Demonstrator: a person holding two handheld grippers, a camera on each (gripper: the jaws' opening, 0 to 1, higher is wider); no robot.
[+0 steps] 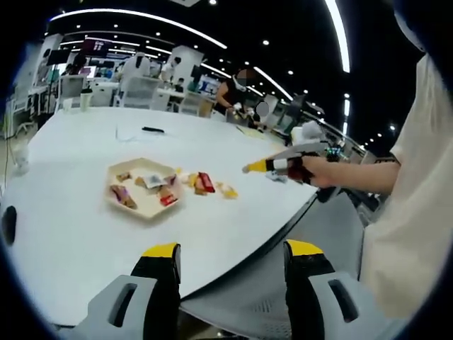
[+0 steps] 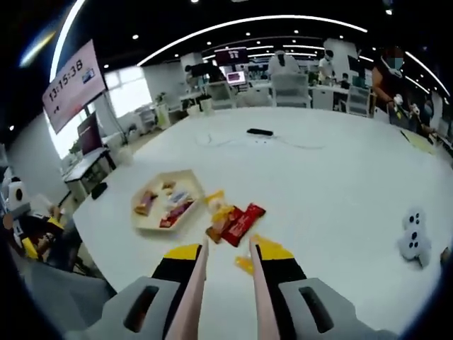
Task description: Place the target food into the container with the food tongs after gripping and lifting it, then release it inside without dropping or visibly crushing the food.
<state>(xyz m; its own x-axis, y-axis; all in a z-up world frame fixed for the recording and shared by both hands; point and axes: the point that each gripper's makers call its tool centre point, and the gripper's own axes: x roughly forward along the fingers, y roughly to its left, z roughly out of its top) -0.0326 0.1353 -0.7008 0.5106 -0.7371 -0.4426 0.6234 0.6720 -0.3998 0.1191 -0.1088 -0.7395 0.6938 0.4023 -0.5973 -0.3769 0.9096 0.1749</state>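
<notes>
A large white table (image 2: 340, 184) fills the centre of the right gripper view and the left half of the left gripper view, in an open-plan office under curved ceiling light strips. In the upper left of the right gripper view, a pink hanging sign (image 2: 72, 85) reads "13:15:38".

Left of centre in both views sits a pale hexagonal tray (image 1: 141, 205), the container, already holding several wrapped snacks. Loose wrapped snacks lie on the table just beside it: a red packet (image 2: 243, 221) and yellow packets (image 2: 221, 209) in the right gripper view, with one small yellow piece (image 2: 245, 265) lowest, between the tong tips. Any print on the wrappers is too small to read.

At the bottom of the right gripper view, the right gripper (image 2: 228, 256) has its yellow-tipped jaws pressed onto the two pale pink arms of the food tongs (image 2: 195, 297), which run forward close together but are not touching. In the left gripper view the same tool shows at centre right, held by a person's hand (image 1: 333, 172) above the table edge.

The left gripper (image 1: 232, 249) stands with jaws spread wide, nothing between them, over the table's near edge.

A small white plush toy (image 2: 414, 237) rests at right in the right gripper view, and a small black object (image 2: 260, 132) lies at the table's far side.
</notes>
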